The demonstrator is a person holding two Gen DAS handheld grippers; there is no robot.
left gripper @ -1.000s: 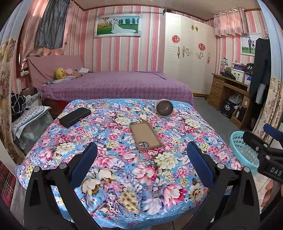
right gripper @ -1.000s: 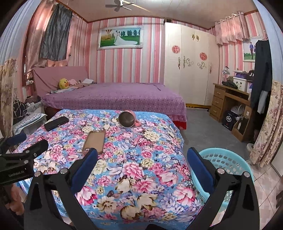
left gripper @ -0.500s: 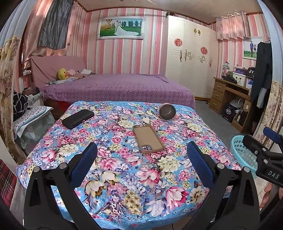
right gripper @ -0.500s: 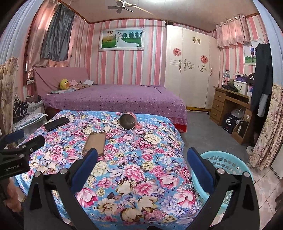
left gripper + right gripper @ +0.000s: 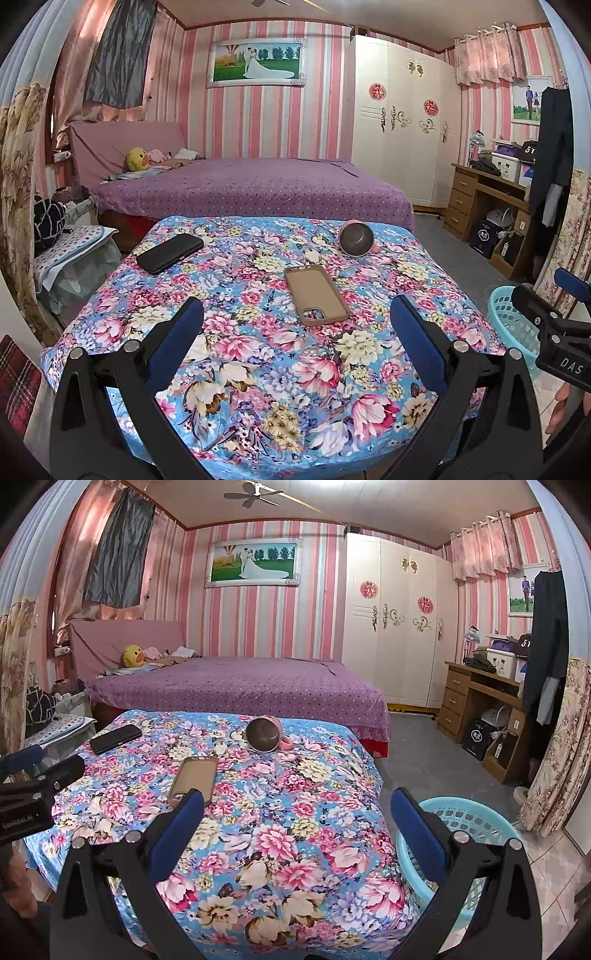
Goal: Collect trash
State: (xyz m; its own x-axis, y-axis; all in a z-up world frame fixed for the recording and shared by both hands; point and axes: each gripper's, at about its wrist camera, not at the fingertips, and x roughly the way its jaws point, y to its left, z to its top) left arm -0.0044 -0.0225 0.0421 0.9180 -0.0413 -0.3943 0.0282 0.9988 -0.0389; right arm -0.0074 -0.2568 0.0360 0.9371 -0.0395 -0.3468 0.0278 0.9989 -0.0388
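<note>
Both tools [image 5: 295,332] [image 5: 295,812] farther from floral table [image 5: 258,369] now.

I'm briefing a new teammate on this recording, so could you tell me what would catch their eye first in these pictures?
The loud floral cloth fills the foreground, with a tan phone case at its middle, a black phone far left and a tipped pink mug at the far edge. A turquoise basket stands on the floor at its right. Both the left tool and right tool hover open, holding nothing.
</note>
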